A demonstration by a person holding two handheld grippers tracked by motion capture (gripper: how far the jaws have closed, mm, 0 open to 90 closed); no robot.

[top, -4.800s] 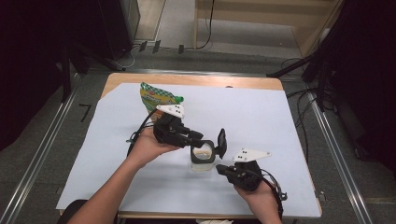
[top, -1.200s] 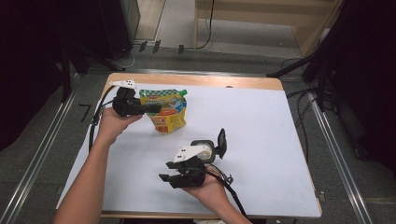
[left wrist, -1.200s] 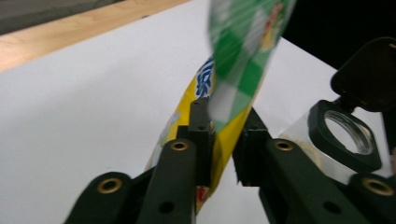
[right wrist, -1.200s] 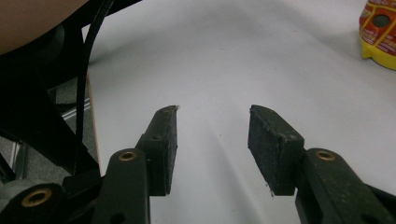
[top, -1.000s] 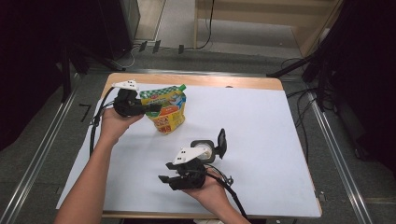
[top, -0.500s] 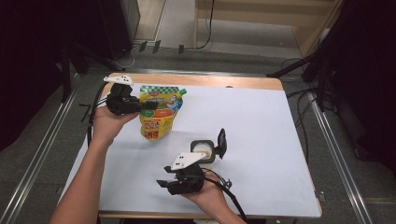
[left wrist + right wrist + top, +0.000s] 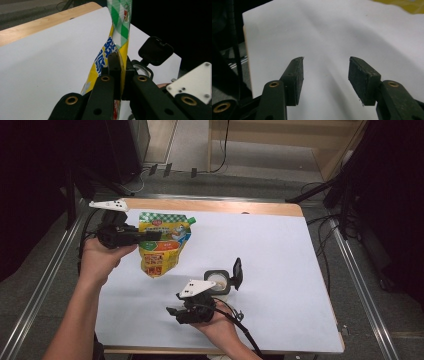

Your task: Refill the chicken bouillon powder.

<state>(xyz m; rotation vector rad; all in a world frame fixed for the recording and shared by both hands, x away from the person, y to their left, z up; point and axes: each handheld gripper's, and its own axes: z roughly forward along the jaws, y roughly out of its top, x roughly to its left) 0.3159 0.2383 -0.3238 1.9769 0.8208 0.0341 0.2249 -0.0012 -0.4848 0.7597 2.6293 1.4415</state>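
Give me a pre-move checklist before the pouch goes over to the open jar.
1. Left tongs clamped on the refill pouch: ok, jaws pinch its upper part.
2. Pouch clear of the table: ok, it hangs lifted.
3. Pouch spout cap off: cannot tell.
4. Jar open: ok, its black flip lid stands up.
5. Right tongs steadying the jar: not ok, the jaws have just been opening, nothing between them; they point away from the jar.
6. Path from pouch to jar free: ok, bare white sheet.
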